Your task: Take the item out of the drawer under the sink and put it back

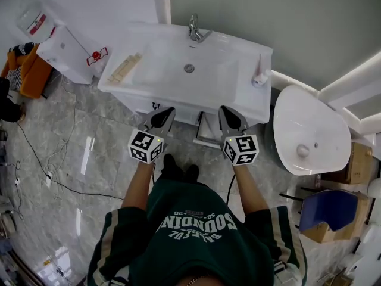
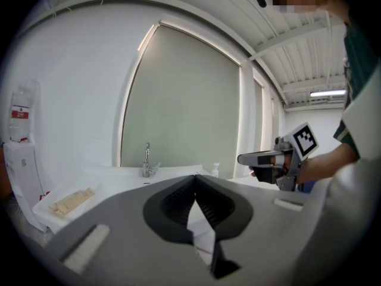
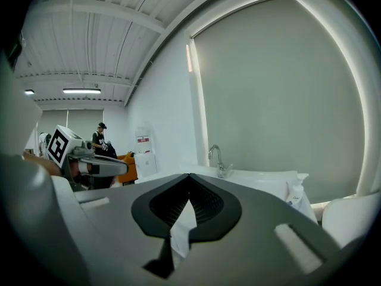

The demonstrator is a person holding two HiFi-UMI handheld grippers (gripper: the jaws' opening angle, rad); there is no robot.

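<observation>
Both left tool and right tool closed, empty.

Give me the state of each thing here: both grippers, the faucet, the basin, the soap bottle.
left gripper: shut, nothing between the jaws
right gripper: shut, nothing between the jaws
faucet: no water running
basin: empty
soap bottle: upright on the basin's right rim

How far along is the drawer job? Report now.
Done: nothing shows as done. In hand: nothing; left gripper and right gripper are shut, empty, held before the sink. Left, seemingly: open the drawer, out of sight under it, lift the item out, return it.
</observation>
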